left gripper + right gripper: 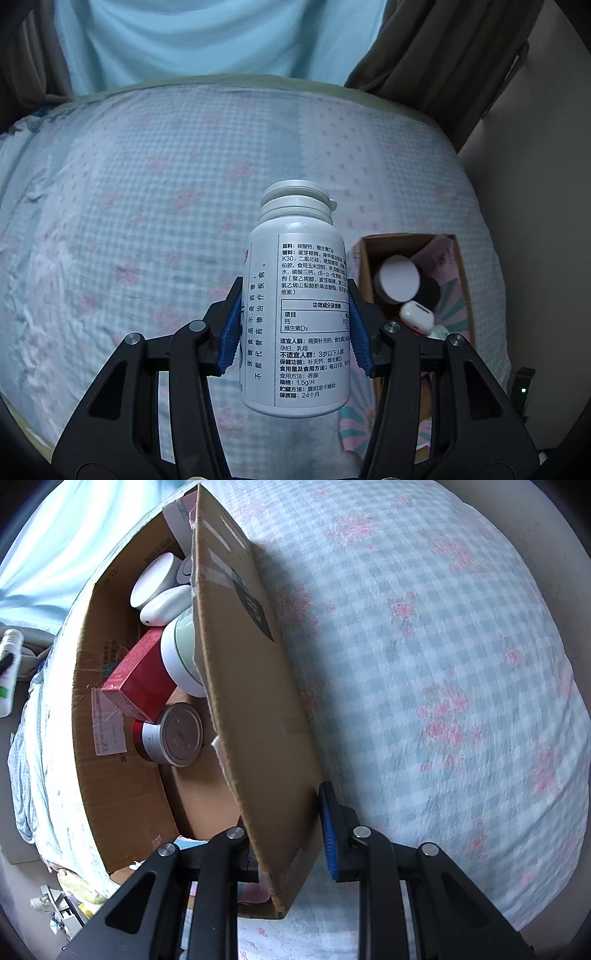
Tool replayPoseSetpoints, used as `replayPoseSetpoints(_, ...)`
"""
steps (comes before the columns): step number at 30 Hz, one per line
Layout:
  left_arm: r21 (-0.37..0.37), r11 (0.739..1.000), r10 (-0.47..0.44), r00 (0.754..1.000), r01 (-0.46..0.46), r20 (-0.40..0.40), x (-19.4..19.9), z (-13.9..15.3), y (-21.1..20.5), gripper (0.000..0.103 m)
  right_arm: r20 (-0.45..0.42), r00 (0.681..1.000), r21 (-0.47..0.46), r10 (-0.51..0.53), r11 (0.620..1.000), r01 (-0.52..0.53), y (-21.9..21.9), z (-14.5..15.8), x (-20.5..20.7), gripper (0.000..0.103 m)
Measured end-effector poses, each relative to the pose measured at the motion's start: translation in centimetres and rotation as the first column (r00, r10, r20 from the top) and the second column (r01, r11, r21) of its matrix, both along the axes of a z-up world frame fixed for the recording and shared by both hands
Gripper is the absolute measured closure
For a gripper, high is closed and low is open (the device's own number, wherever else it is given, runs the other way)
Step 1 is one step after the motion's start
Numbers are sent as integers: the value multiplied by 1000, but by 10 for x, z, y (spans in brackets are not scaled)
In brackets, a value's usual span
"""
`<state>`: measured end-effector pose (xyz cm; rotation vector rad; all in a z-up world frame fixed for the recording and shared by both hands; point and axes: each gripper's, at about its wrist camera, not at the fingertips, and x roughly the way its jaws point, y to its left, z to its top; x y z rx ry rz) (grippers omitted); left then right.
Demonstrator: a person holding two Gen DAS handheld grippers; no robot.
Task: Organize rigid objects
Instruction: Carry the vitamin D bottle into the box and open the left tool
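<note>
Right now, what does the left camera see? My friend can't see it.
The left gripper holds a white pill bottle above a checked bedsheet. To the right sits an open cardboard box with small white things inside.

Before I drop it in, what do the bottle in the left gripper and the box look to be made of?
Bottle: seemingly glossy white plastic, with a soft highlight on its shoulder, a moulded flip cap and a printed label. Box: plain brown corrugated cardboard, matte, with tape strips, creases and a torn edge. The right gripper straddles its wall.
</note>
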<state>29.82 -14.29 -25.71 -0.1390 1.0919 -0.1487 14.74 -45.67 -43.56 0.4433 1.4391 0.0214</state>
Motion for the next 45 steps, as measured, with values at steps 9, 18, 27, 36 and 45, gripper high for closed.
replayPoseSetpoints(9, -113, 993, -47, 999, 45, -11, -47, 11, -92, 57, 7, 1000, 15, 8, 1000, -8, -2, -4, 6, 81)
replayPoseSetpoints(18, -123, 979, -173, 981, 162, -82, -86, -40, -160, 57, 30, 999, 26, 18, 999, -19, -4, -5, 7, 81)
replayPoseSetpoints(27, -130, 980, -164, 979, 148, -122, -86, -80, -165, 57, 46, 999, 31, 15, 999, -17, -3, -7, 4, 81)
replayPoseSetpoints(36, -75, 991, -117, 990, 112, -79, -62, -78, -158, 2, 51, 999, 30, 17, 999, -19, -2, -6, 4, 81)
replayPoseSetpoints(45, -72, 989, -136, 986, 129, -93, -54, -64, -146, 0, 50, 999, 34, 11, 999, -13, -4, -6, 3, 80)
